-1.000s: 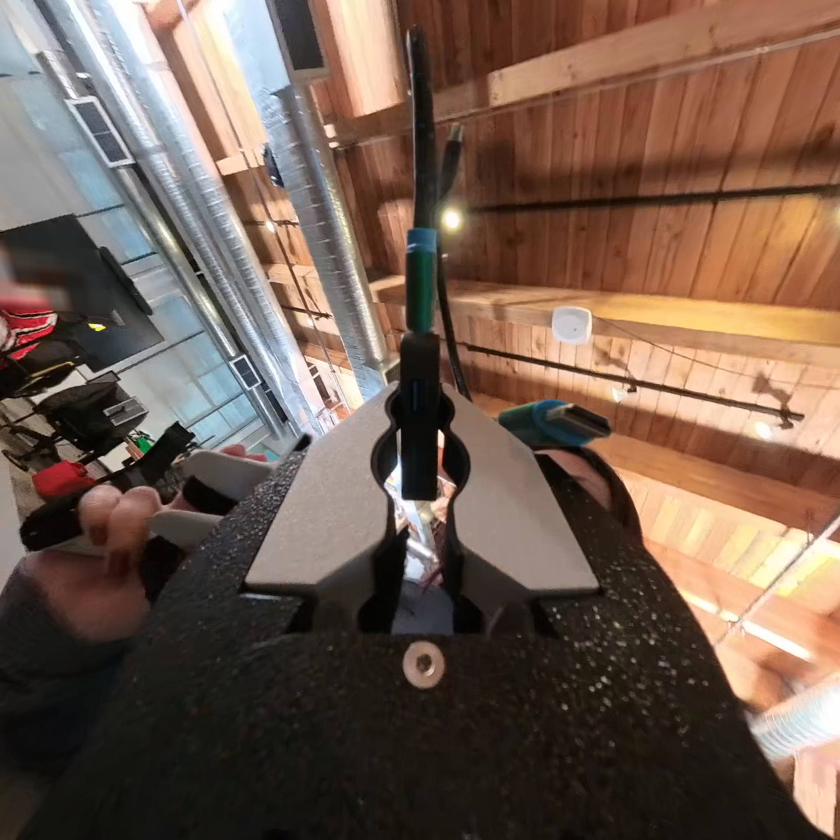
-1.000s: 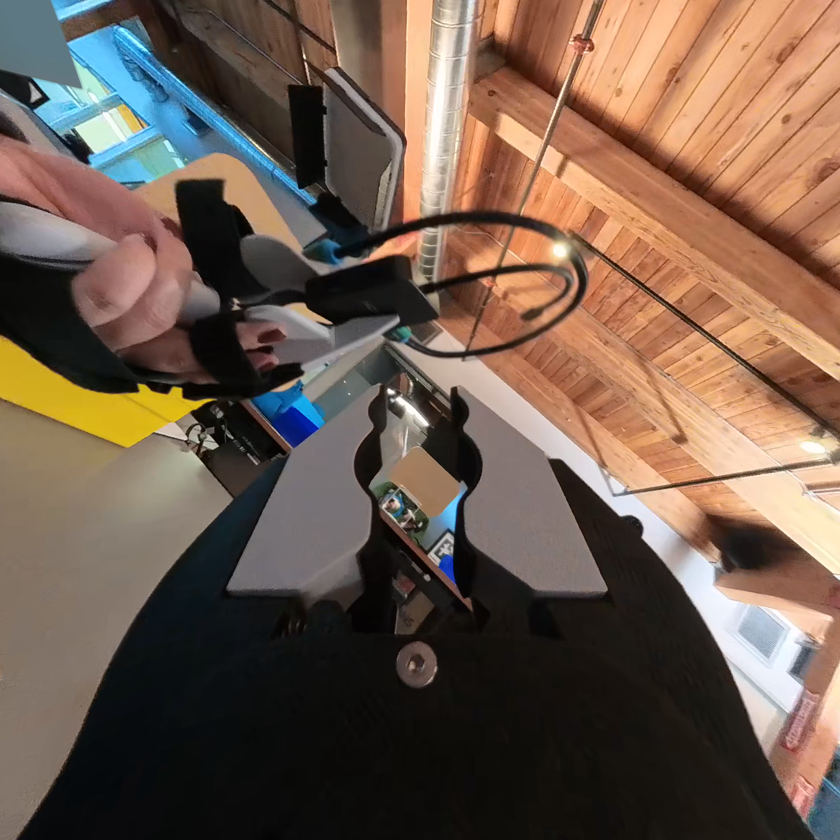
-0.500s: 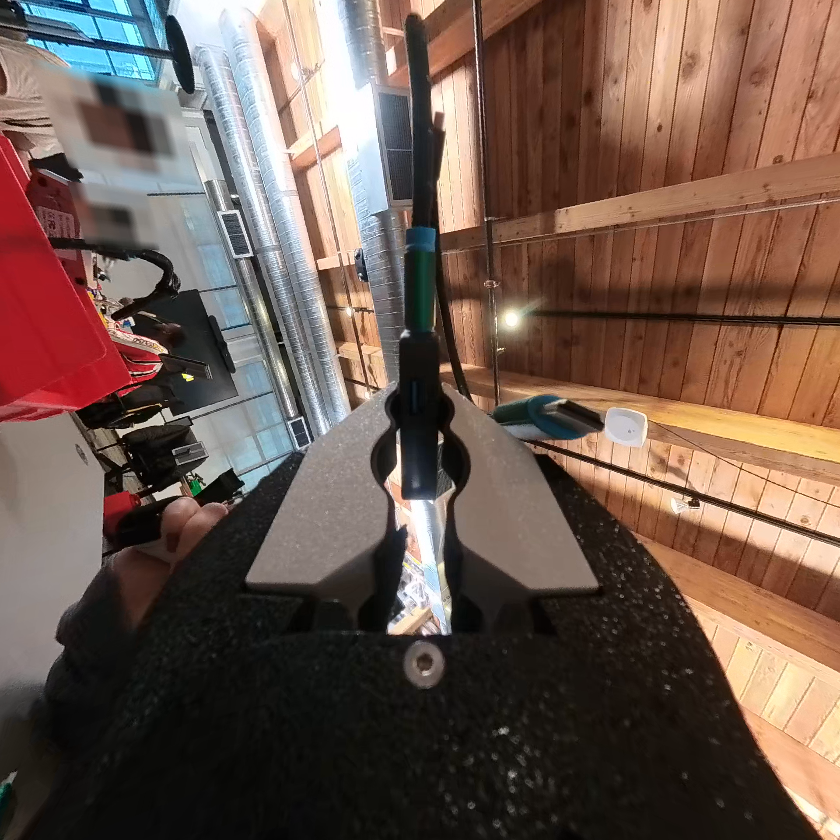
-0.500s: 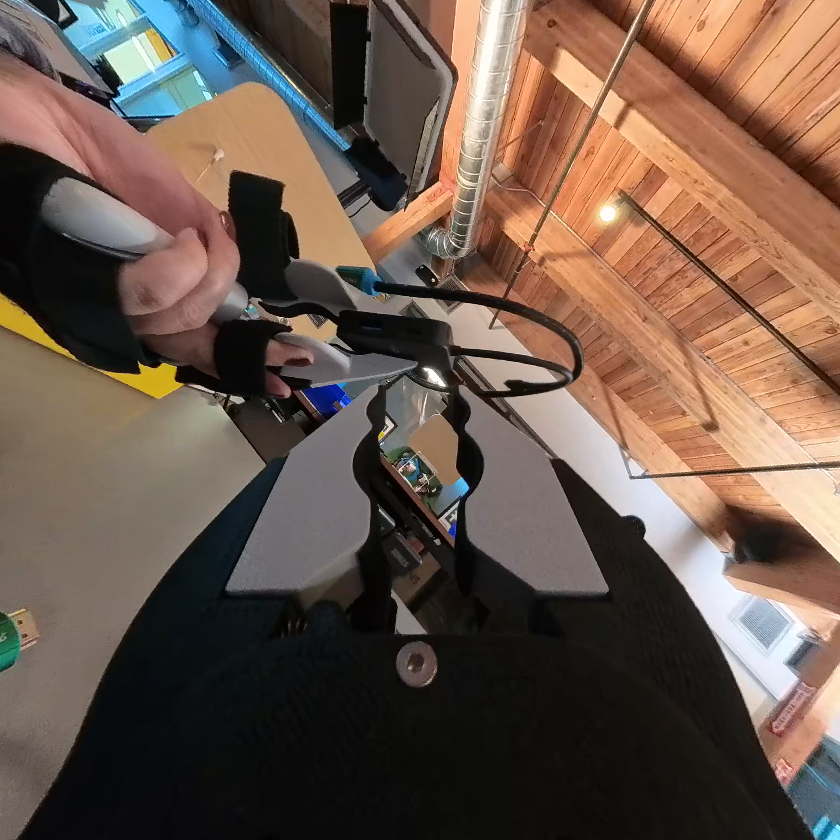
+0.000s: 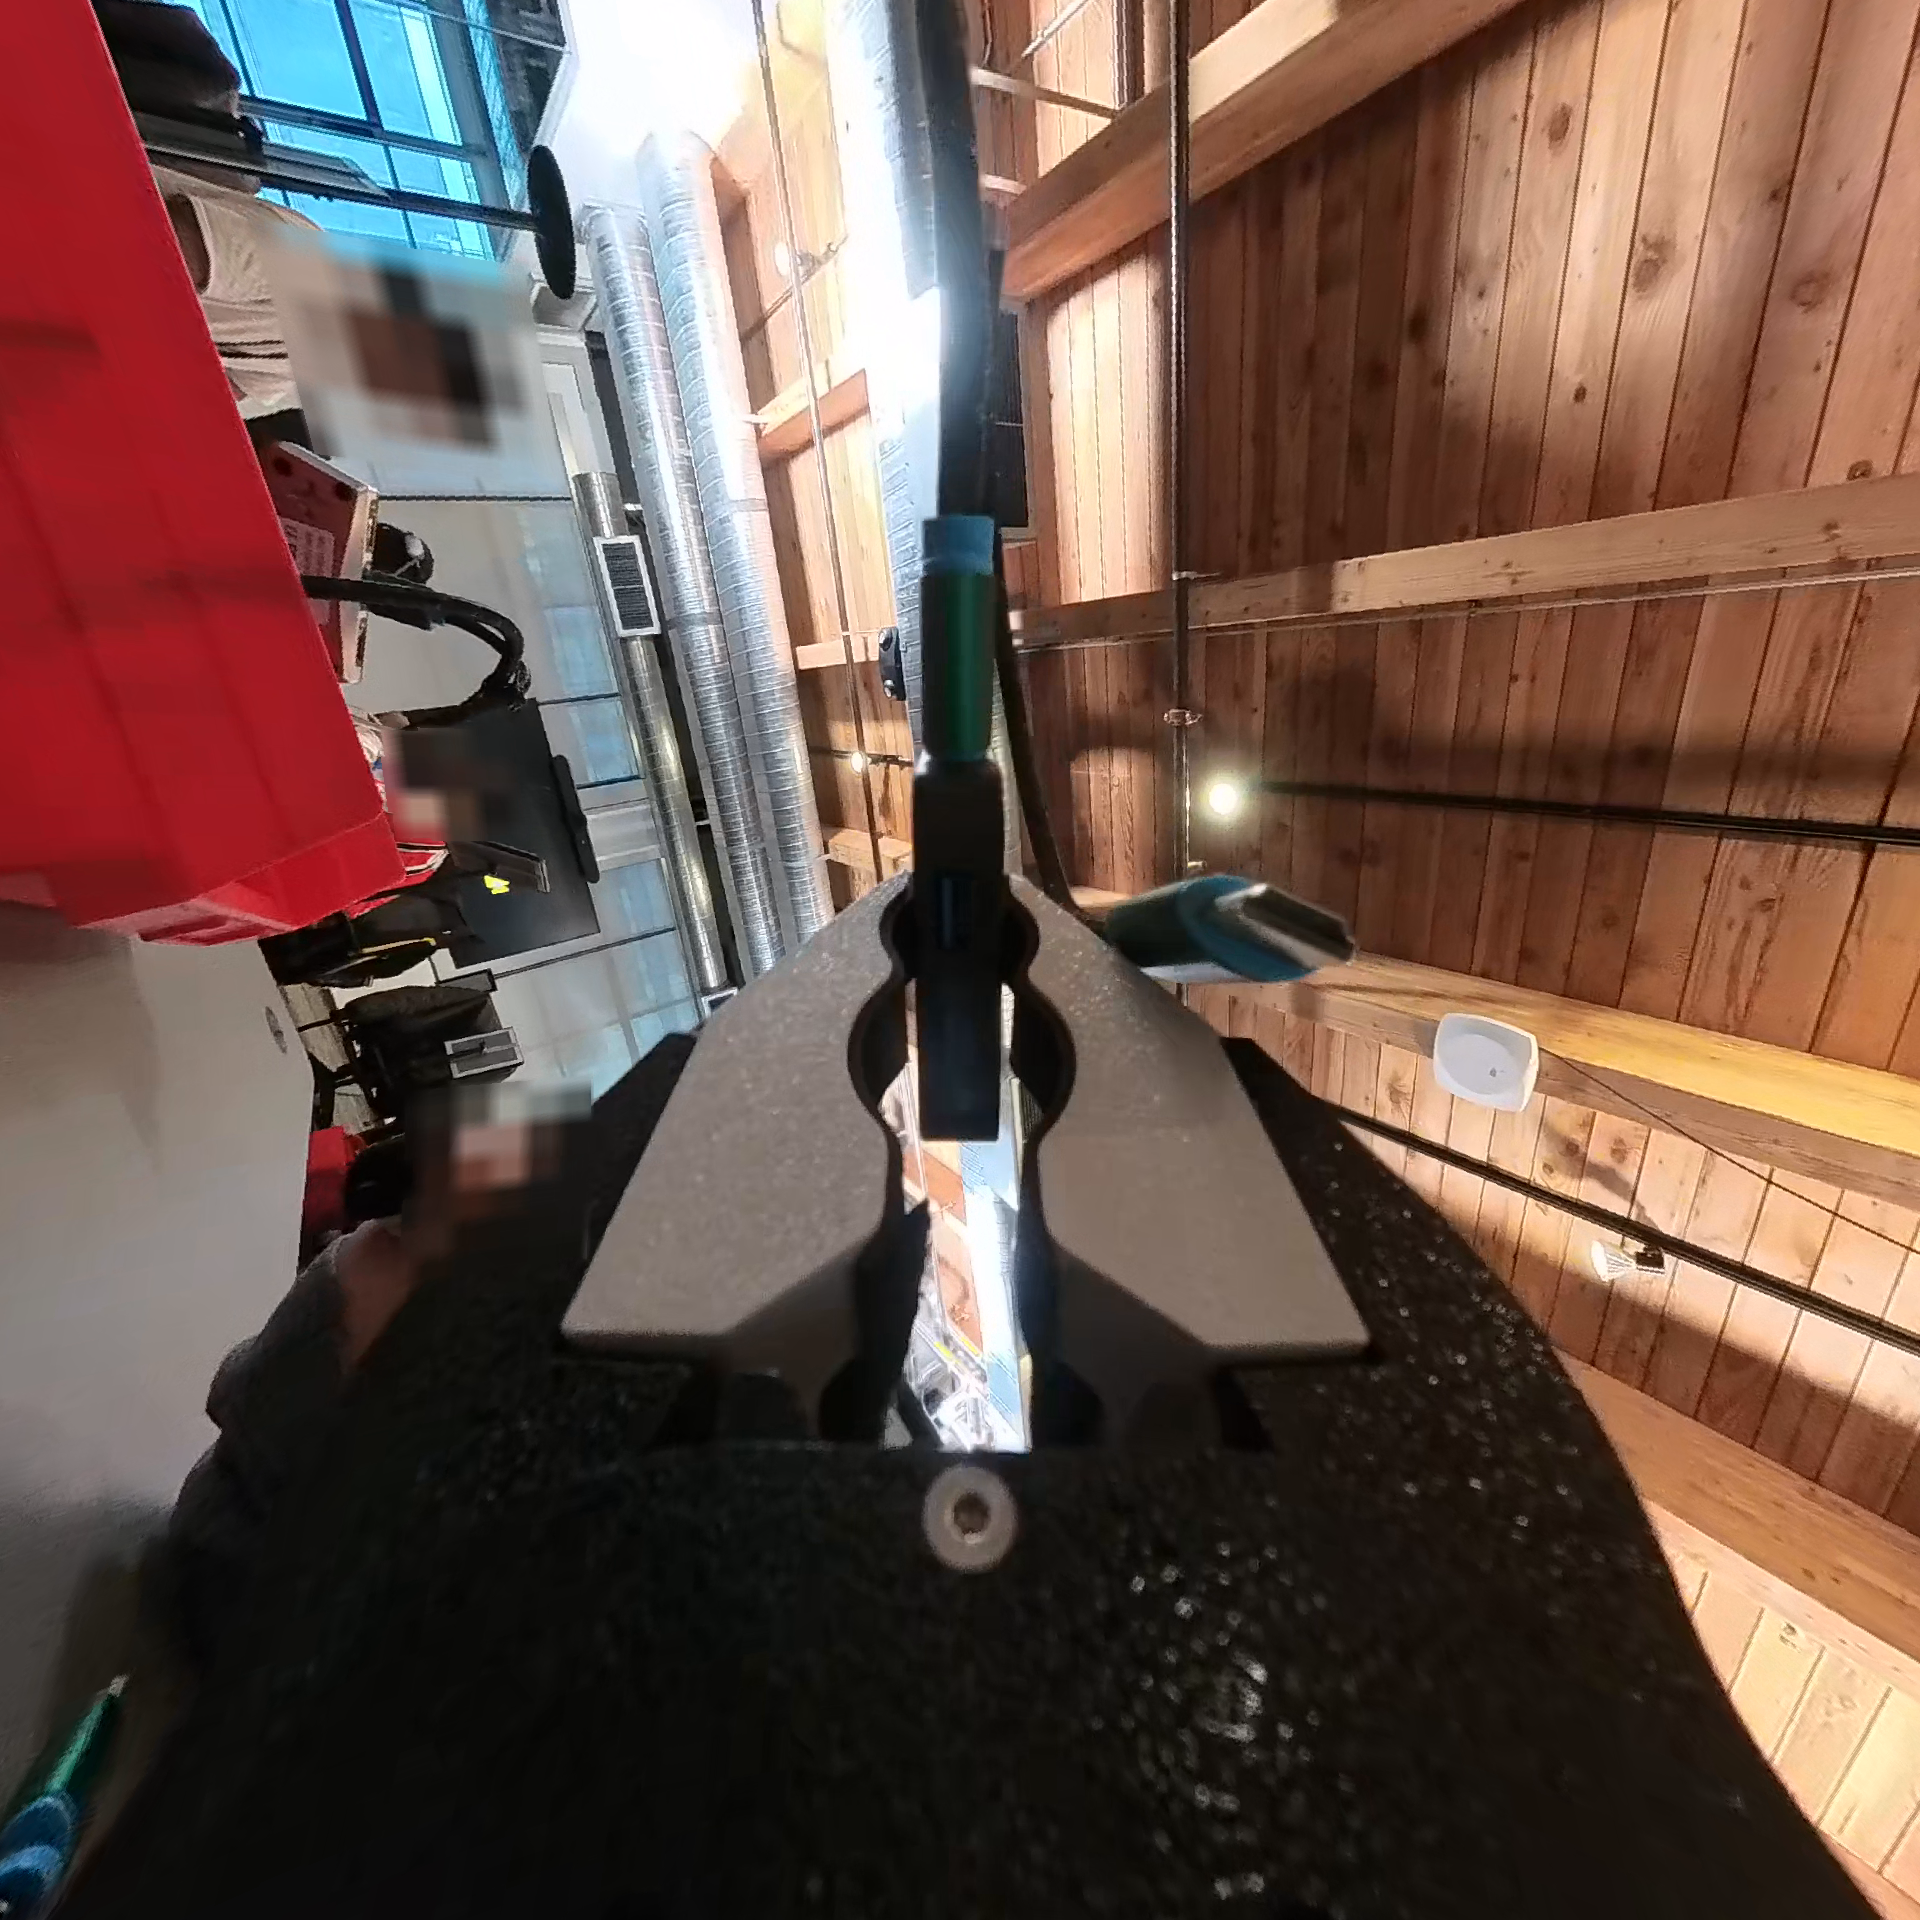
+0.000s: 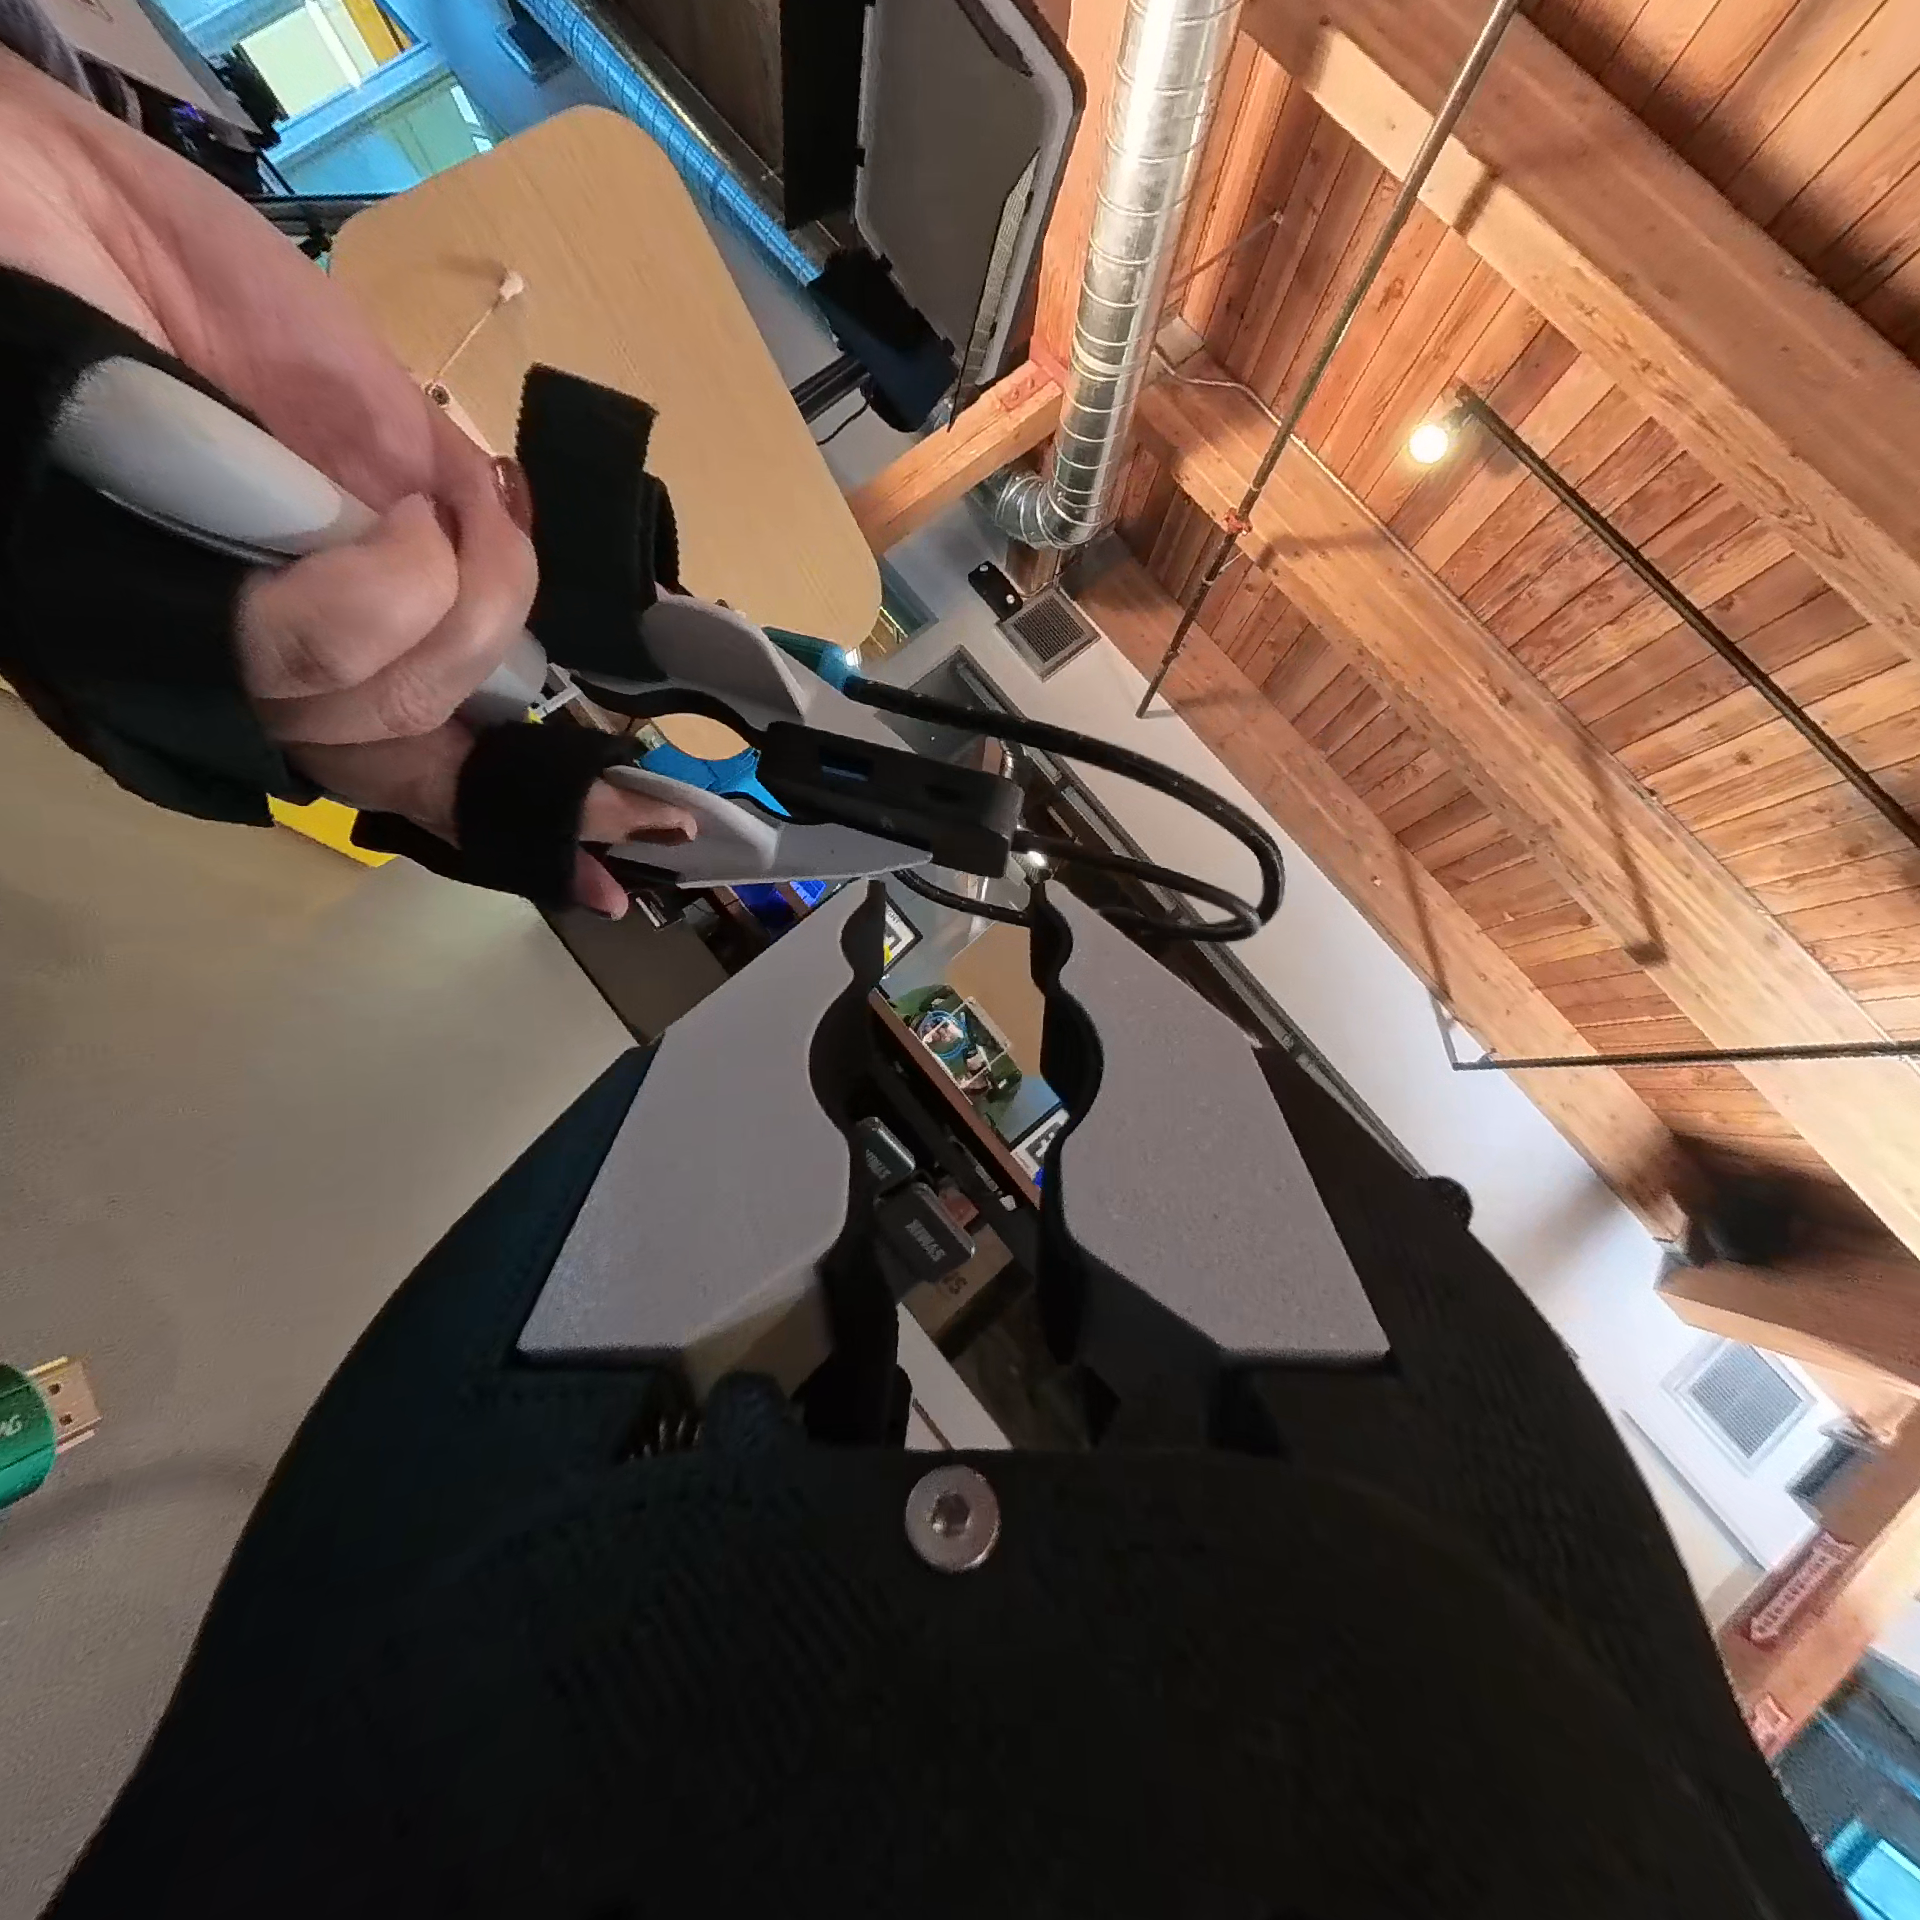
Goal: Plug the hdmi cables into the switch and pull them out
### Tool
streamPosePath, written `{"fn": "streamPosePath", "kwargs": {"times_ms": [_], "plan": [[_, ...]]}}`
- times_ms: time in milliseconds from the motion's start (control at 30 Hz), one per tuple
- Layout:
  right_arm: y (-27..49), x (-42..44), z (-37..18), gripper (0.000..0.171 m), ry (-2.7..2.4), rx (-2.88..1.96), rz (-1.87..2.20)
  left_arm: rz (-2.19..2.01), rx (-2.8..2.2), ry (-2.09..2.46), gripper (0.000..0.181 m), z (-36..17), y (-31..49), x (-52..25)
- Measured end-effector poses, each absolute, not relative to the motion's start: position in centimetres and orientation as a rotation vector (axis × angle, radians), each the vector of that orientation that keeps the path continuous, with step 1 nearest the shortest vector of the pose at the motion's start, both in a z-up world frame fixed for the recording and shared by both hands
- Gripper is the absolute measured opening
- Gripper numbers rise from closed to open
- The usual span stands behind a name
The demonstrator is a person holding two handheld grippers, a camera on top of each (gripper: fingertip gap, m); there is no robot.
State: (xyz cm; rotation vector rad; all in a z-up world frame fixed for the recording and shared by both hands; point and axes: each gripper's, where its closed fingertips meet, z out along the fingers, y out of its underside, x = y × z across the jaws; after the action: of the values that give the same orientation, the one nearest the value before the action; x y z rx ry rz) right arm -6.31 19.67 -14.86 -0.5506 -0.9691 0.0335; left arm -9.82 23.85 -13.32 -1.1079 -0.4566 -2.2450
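Left gripper (image 5: 961,997) clamped on the black switch (image 5: 958,966), held aloft, green-sleeved hdmi cable (image 5: 958,655) seated in its far end. Right gripper (image 6: 956,935) parted, empty, just below switch. Teal plug (image 5: 1226,925) loose beside switch; another green plug (image 6: 42,1418) lying on counter (image 6: 260,1091). Judged partway: more plugging, then pulling, remaining.

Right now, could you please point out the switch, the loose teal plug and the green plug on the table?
switch (image 5: 958,997): left wrist view, black body between the fingers.
teal plug (image 5: 1195,935): left wrist view, teal housing.
green plug (image 6: 26,1429): right wrist view, green housing at the frame's left edge.
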Motion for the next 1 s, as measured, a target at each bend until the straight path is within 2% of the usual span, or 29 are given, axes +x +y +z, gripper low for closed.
{"fn": "streamPosePath", "kwargs": {"times_ms": [167,267,333,400,500,633,700,800,1000], "plan": [[20.1,-6.3,-15.0,0.029,-0.969,-0.57,0.024,-2.256,-1.123,-0.44,0.01,-13.4,23.7,-9.3],[20.7,-6.5,-15.1,0.05,-0.969,-0.593,-0.019,-2.208,-1.229,-0.408,0.01,-14.5,23.7,-8.5],[21.4,-7.0,-15.8,0.056,-1.02,-0.594,-0.111,-2.143,-1.325,-0.376,0.01,-15.6,23.8,-7.9],[22.0,-7.3,-16.8,0.05,-1.083,-0.559,-0.262,-2.123,-1.37,-0.361,0.01,-16.4,23.9,-7.6],[22.0,-7.5,-17.8,0.028,-1.157,-0.486,-0.395,-2.082,-1.443,-0.36,0.01,-17.7,24.2,-7.5],[21.9,-7.9,-18.8,0.02,-1.234,-0.485,-0.419,-2.069,-1.508,-0.335,0.01,-18.9,24.2,-7.4],[22.2,-8.1,-19.3,0.017,-1.267,-0.584,-0.328,-2.019,-1.53,-0.294,0.019,-19.2,24.2,-7.7],[21.9,-8.4,-19.8,0.012,-1.284,-0.73,-0.093,-1.917,-1.543,-0.256,0.047,-19.2,24.5,-8.4],[22.3,-8.1,-19.8,0.012,-1.242,-0.899,0.198,-1.976,-1.528,-0.273,0.055,-19.4,24.4,-8.6]]}}
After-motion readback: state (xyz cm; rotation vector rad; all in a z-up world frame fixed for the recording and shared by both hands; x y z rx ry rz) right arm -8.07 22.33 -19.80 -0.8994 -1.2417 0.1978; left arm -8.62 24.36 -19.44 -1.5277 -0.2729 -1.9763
